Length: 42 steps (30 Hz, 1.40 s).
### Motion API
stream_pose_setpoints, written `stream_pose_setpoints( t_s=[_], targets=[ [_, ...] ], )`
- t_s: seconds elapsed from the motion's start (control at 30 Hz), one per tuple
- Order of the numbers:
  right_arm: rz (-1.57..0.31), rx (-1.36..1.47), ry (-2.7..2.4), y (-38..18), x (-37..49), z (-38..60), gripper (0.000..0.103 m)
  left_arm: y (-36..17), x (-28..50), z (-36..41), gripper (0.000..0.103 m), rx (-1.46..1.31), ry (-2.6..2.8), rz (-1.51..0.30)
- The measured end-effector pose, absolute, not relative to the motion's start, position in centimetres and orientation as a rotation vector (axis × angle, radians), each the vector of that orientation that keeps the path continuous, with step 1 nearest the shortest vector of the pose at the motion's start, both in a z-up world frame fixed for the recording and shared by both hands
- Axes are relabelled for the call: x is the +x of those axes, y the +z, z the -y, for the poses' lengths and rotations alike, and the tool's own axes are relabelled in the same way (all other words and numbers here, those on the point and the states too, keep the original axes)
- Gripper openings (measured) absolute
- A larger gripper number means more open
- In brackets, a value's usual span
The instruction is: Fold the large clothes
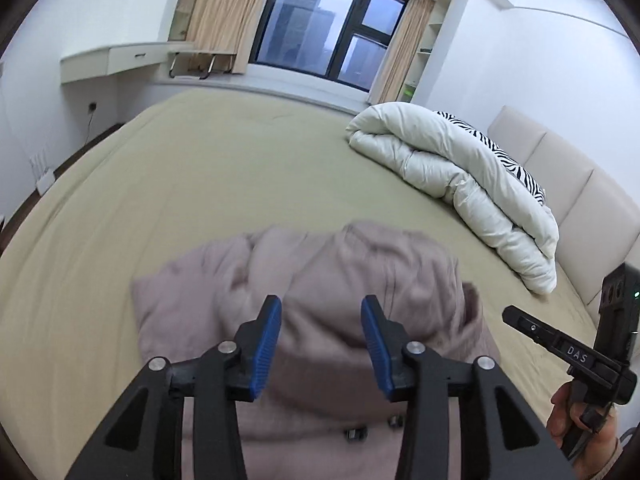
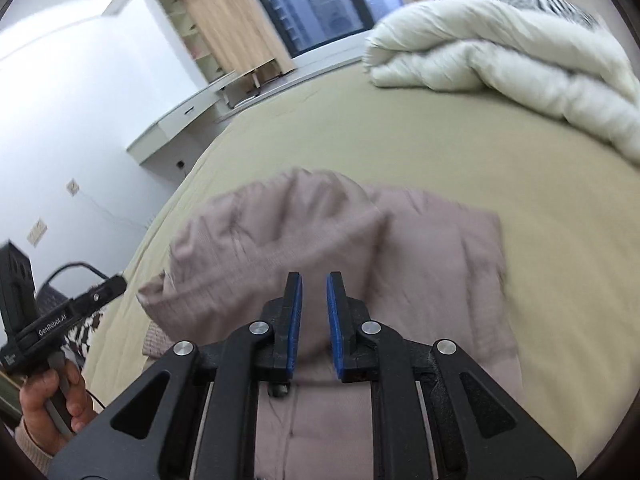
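Observation:
A large mauve-grey garment (image 1: 328, 280) lies bunched and partly folded on the olive bed sheet (image 1: 224, 168), with dark buttons near its close edge. It also shows in the right wrist view (image 2: 320, 232). My left gripper (image 1: 321, 312) hovers over the garment's near part, its blue pads wide apart and empty. My right gripper (image 2: 314, 292) is above the same garment, its pads narrowly apart with nothing between them. Each gripper shows at the edge of the other's view, hand-held: the right gripper (image 1: 568, 348) and the left gripper (image 2: 60, 312).
A rolled white duvet (image 1: 460, 172) with a zebra-print pillow (image 1: 504, 156) lies at the bed's right by the padded headboard (image 1: 568, 184). The duvet also shows in the right wrist view (image 2: 520, 52). A window (image 1: 328, 24), curtains and a wall desk (image 1: 112, 60) stand beyond the bed.

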State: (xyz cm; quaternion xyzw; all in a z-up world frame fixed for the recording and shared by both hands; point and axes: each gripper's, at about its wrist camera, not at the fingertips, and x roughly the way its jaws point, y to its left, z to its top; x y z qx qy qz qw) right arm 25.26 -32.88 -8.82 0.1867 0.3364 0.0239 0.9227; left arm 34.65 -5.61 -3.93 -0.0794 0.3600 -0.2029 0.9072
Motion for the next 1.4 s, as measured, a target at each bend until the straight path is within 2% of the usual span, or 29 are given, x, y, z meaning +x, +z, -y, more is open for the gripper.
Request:
stream_pose_setpoints(
  t_s=[0.13,0.23,0.27,0.3,0.33,0.37,0.47,0.53,0.7,0.73,0.8,0.9,1.0,1.1,1.2,1.4],
  targets=[
    [-0.712,0.309,0.083,-7.4,29.9,31.2,0.014,-4.5,38.6,7.5,0.047,-0.163,-0.430,-0.802],
    [-0.756,0.289,0.105,-7.4,32.8,30.7,0.025,-6.0,40.6,8.4,0.048,-0.134,-0.415,-0.846],
    [-0.766,0.292,0.116,-7.7,33.8,30.2,0.041,-6.7,41.1,8.7,0.048,-0.125,-0.408,-0.861],
    [-0.785,0.293,0.116,-8.4,34.7,30.2,0.076,-7.7,41.4,8.8,0.048,-0.108,-0.394,-0.890],
    [-0.802,0.302,0.109,-9.1,34.9,29.6,0.086,-8.7,41.8,8.8,0.048,-0.108,-0.388,-0.914],
    [-0.821,0.317,0.104,-10.1,35.5,29.8,0.087,-9.7,42.0,8.6,0.048,-0.116,-0.382,-0.935],
    [-0.882,0.314,0.062,-13.4,36.1,30.7,0.087,-12.6,41.9,8.3,0.048,-0.104,-0.378,-0.968],
    [-0.923,0.262,0.034,-15.4,36.2,30.7,0.081,-13.6,41.5,8.8,0.048,-0.057,-0.377,-0.958],
    [-0.887,0.071,0.030,-18.4,36.1,29.2,0.078,-14.3,41.0,9.3,0.048,-0.003,-0.373,-0.957],
    [-0.900,0.060,0.029,-18.1,36.4,29.1,0.078,-13.5,40.7,9.0,0.045,-0.024,-0.379,-0.957],
    [-0.895,0.105,0.009,-16.5,35.9,29.4,0.067,-11.1,39.8,8.1,0.043,-0.068,-0.387,-0.904],
    [-0.748,0.135,-0.026,-12.1,35.0,30.6,0.067,-7.5,39.1,7.5,0.043,-0.084,-0.381,-0.791],
    [-0.741,0.092,0.013,-10.1,39.0,29.9,0.065,-6.2,40.7,9.6,0.043,-0.077,-0.411,-0.783],
    [-0.846,0.112,0.030,-11.7,45.2,29.6,0.061,-8.7,43.4,12.4,0.043,-0.021,-0.406,-0.875],
    [-0.973,0.142,-0.017,-16.5,49.1,29.5,0.061,-13.4,45.2,13.3,0.038,-0.003,-0.379,-0.993],
    [-0.909,0.129,-0.024,-21.2,48.5,29.9,0.061,-15.9,44.1,14.4,0.039,0.093,-0.361,-0.904]
  ],
)
